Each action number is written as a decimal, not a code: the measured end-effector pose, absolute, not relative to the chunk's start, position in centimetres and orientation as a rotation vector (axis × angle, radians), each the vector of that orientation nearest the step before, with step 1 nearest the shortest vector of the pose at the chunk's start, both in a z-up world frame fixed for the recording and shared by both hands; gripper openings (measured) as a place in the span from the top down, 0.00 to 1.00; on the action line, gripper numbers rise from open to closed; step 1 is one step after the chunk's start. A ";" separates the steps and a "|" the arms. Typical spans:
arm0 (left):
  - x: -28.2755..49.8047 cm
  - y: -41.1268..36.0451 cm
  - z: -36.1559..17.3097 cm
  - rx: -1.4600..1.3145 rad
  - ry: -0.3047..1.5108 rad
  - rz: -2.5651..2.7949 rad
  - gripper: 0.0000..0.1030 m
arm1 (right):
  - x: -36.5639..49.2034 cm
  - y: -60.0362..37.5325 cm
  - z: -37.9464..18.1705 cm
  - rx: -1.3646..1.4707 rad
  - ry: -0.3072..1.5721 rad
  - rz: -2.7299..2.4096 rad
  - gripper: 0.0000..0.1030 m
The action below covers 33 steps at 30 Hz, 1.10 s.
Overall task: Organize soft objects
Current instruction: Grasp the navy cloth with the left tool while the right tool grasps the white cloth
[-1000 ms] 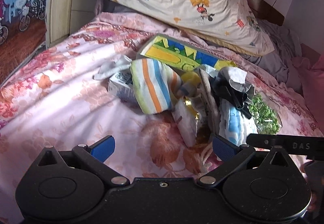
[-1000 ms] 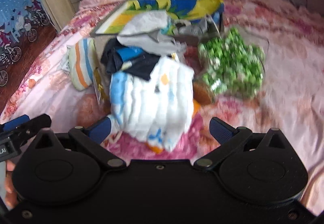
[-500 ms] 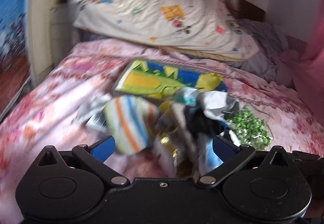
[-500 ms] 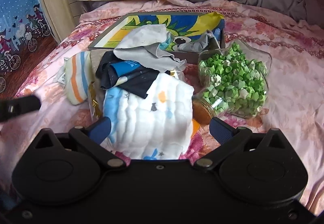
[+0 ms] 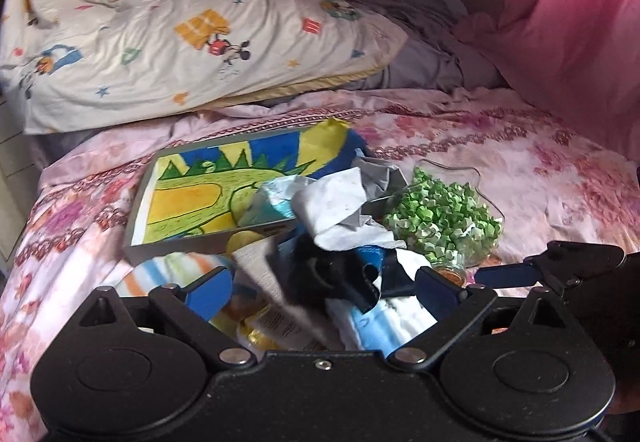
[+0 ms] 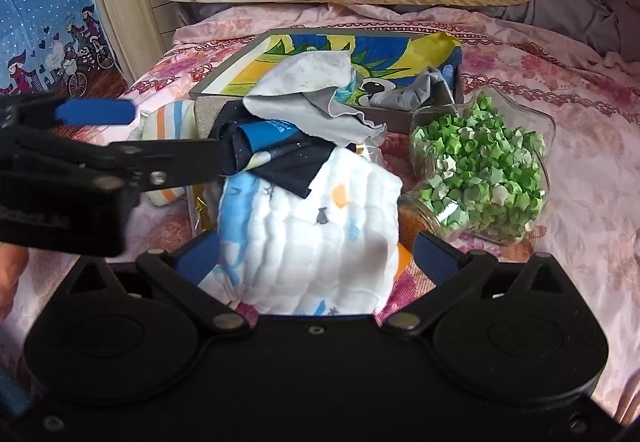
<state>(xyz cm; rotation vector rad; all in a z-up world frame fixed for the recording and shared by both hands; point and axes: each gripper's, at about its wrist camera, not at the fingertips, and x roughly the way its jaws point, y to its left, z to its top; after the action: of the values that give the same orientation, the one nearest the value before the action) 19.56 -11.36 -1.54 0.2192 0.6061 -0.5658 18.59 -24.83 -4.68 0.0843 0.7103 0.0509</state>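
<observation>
Left gripper (image 5: 322, 292), fingers spread but just closing in, straddles the dark cloth (image 5: 328, 278); right gripper (image 6: 316, 258), fingers open, brackets the white quilted cloth (image 6: 312, 238).

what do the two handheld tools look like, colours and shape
Both match. The left tool has a broad matte black plastic body with two round raised discs, silver pivot screws and angled black linkage arms ending in flat blue finger pads. The right tool is built the same, with blue pads. No cables or sleeves show.
</observation>
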 end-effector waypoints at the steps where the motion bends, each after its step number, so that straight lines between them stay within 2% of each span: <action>1: 19.8 -11.7 -1.7 0.233 0.614 -0.570 0.12 | 18.7 -24.9 -4.8 0.078 0.706 0.052 0.01; 4: 20.6 -12.4 -2.1 0.244 0.656 -0.589 0.22 | 19.1 -24.7 -5.1 0.052 0.698 0.052 0.01; 8: 21.2 -12.7 -2.4 0.215 0.694 -0.601 0.30 | 19.4 -24.5 -5.3 0.037 0.692 0.067 0.05; 11: 21.5 -12.9 -2.5 0.193 0.713 -0.606 0.45 | 19.7 -24.3 -5.6 0.027 0.698 0.076 0.18; 14: 21.6 -13.1 -2.5 0.188 0.726 -0.607 0.57 | 20.0 -24.1 -5.9 0.022 0.710 0.082 0.23; 21: 22.0 -12.3 -2.2 0.128 0.728 -0.585 0.84 | 20.4 -24.0 -6.2 0.024 0.717 0.083 0.25; 28: 21.6 -11.8 -1.3 0.120 0.690 -0.583 0.95 | 20.6 -24.4 -6.5 0.019 0.718 0.089 0.29; 33: 21.0 -11.5 -0.6 0.107 0.676 -0.563 0.96 | 20.6 -24.3 -6.4 0.008 0.717 0.103 0.43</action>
<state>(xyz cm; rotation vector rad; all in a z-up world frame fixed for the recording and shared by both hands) 21.04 -11.47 -0.64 0.1065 0.6762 -0.5627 20.59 -24.30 -6.43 0.0081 0.7173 0.1028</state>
